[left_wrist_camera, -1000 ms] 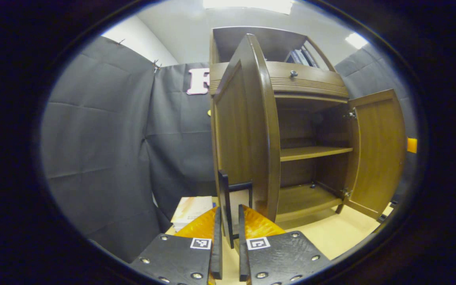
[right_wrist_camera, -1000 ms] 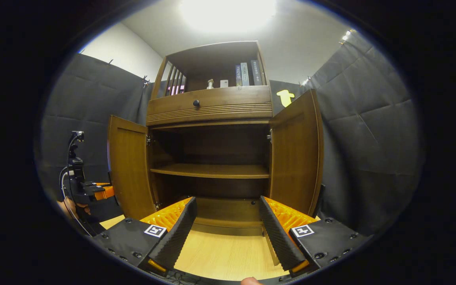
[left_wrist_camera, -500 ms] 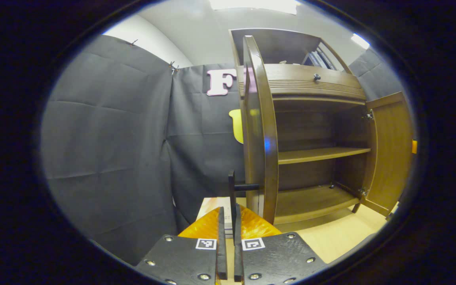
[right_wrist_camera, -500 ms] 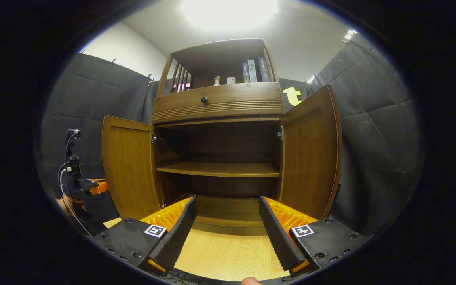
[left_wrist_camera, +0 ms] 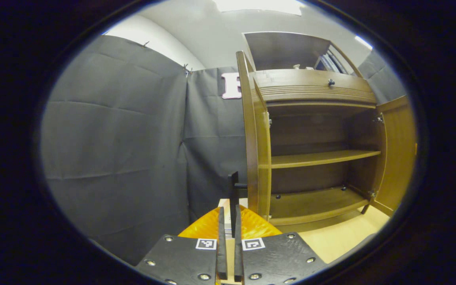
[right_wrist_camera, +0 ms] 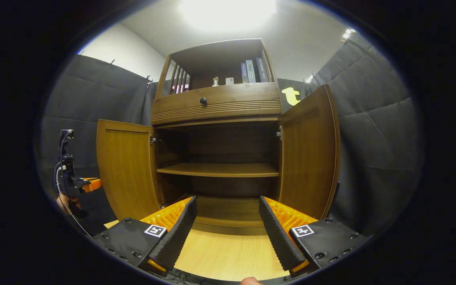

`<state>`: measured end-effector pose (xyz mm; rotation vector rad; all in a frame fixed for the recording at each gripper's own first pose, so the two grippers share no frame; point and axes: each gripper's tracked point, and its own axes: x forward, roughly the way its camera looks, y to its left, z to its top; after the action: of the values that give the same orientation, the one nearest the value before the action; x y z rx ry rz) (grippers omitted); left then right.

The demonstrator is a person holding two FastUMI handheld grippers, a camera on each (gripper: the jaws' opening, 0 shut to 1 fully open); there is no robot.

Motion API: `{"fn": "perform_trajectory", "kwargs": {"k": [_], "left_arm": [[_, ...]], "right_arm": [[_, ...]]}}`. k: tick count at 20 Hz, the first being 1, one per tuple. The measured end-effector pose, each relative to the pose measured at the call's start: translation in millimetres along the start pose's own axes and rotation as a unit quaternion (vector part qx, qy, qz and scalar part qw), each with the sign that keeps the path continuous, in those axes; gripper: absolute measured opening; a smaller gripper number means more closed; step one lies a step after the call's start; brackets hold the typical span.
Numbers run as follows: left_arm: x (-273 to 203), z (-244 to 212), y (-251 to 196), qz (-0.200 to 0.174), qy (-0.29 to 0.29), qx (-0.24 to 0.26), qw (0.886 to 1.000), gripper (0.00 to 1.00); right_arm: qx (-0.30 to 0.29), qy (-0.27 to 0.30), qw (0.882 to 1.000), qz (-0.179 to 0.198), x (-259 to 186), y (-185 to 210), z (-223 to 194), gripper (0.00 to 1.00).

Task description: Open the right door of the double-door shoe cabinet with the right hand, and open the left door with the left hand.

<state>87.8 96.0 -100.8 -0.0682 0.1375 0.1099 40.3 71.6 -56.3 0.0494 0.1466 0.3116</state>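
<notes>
- Left gripper: jaws nearly closed, pinching the black handle of the left door.
- Right gripper: jaws wide, holding nothing, facing the cabinet.
- Right door swung open.

Black cloth hangs in creased panels across the left and right of both views. A white wall shows at the upper left, a bright ceiling light at the top centre. Pale wood flooring fills the bottom centre.

A recording booth: black cloth walls surround a wooden cabinet.
</notes>
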Motion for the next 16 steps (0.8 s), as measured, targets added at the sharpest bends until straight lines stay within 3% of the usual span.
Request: {"fn": "perform_trajectory", "kwargs": {"k": [8,12,16], "left_arm": [[-42,44,-41,-0.04,-0.026,0.003,0.999,0.11],[-68,61,-63,-0.065,-0.035,-0.002,0.997,0.06],[-93,72,-76,-0.084,-0.042,-0.005,0.996,0.1]], "right_arm": [[-0.02,-0.02,0.999,-0.026,-18,-9,14,0.99],[-0.018,-0.02,0.999,-0.036,-29,-14,14,0.99],[-0.018,-0.02,0.999,-0.046,-39,-19,12,0.96]]}}
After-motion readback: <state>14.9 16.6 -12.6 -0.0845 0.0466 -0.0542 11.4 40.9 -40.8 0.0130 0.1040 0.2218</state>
